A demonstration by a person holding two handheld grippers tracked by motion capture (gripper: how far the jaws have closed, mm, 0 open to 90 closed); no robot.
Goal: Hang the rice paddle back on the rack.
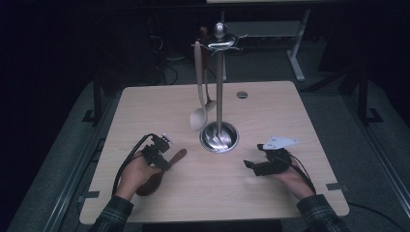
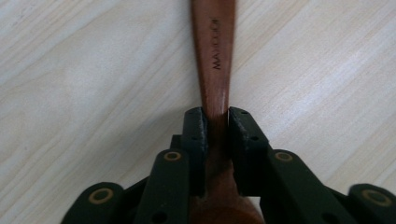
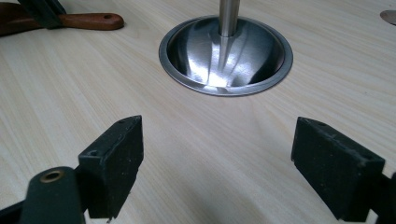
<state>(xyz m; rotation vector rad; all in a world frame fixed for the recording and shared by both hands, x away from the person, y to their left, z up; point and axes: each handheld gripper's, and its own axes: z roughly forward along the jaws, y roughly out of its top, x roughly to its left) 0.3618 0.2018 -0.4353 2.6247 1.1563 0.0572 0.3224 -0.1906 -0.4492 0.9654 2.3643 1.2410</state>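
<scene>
Wooden spoon (image 2: 215, 56) clamped in my left hand-held gripper (image 2: 215, 122).
Handle projects ahead of its jaws; my right hand-held gripper (image 3: 217, 154) stands wide, empty.

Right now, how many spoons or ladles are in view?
3: a brown wooden spoon on the table in the left gripper, and a pale spoon and a darker utensil hanging on the stand; others may be hidden.

Table (image 1: 270, 193): brown spoon (image 1: 180, 154), utensil stand (image 1: 219, 137).

Dark lab, bare test table (image 1: 145, 101), cables (image 1: 167, 72)
</scene>
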